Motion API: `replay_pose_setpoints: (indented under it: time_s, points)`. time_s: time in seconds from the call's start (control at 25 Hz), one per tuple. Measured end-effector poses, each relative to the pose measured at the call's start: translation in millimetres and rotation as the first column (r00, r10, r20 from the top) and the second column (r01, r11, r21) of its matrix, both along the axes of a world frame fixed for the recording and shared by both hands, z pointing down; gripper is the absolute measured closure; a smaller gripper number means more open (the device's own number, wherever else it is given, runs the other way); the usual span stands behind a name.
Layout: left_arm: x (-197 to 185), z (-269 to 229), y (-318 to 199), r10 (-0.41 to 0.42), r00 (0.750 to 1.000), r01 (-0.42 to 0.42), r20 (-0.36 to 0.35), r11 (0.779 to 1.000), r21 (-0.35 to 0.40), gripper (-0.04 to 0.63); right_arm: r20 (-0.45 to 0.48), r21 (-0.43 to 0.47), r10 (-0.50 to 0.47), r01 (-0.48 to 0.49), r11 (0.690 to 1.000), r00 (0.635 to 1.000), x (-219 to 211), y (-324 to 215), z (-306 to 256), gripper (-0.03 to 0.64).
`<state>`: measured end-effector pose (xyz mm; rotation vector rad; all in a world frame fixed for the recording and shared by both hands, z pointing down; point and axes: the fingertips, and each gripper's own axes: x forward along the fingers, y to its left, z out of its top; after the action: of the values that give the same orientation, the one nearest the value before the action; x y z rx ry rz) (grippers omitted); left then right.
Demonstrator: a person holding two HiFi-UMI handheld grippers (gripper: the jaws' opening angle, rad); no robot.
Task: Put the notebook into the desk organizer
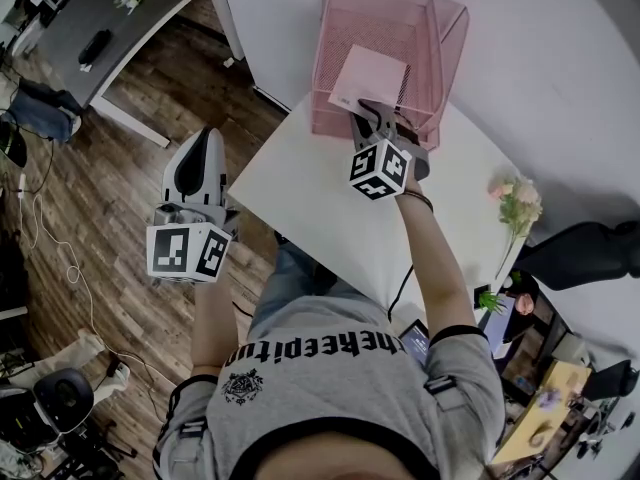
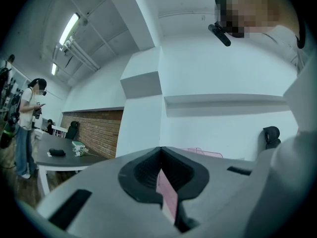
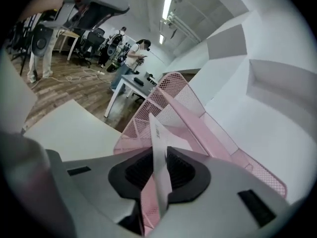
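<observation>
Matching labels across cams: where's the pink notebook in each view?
Head view: the pink notebook is at upper centre, inside the pink wire-mesh desk organizer, at the right tool's tip.
Left gripper view: can't confirm it; only a pink sliver shows through the left tool's jaws.
Right gripper view: centre, edge-on between that tool's jaws.
Shared landmark: the organizer, whose rim or mesh shows in every view.

Wood plank floor [image 1: 110,188], white table [image 1: 300,198], grey desk [image 1: 130,18], brick wall [image 2: 94,130], ceiling striplight [image 2: 69,29].
</observation>
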<state>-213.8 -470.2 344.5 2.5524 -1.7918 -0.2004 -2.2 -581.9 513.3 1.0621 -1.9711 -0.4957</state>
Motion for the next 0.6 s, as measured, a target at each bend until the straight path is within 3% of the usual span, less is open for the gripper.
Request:
replay_pose_setpoints:
  time_s: [0.4, 0.44, 0.52, 0.6]
  points:
    - [-1.7, -0.7, 4.0, -0.008, 1.000, 0.008, -0.005, 1.000, -0.001, 0.591, 0.119, -0.119, -0.003, 0.017, 0.993, 0.993, -1.8, 5.2, 0.8, 0.529]
    - [-1.5, -0.7, 4.2, -0.009, 1.000, 0.009, -0.006, 1.000, -0.001, 0.592, 0.126, -0.137, -0.008, 0.026, 0.990, 0.992, -2.3, 6.4, 2.6, 0.516]
    - [-0.7, -0.8, 4.5, -0.009, 1.000, 0.009, -0.007, 1.000, 0.000, 0.592, 0.140, -0.180, -0.019, 0.045, 0.983, 0.990, -3.9, 9.6, 7.6, 0.403]
    - [-0.3, -1.2, 5.0, -0.009, 1.000, 0.009, -0.008, 1.000, 0.001, 0.592, 0.152, -0.196, -0.017, 0.046, 0.980, 0.988, -4.0, 10.7, 8.7, 0.400]
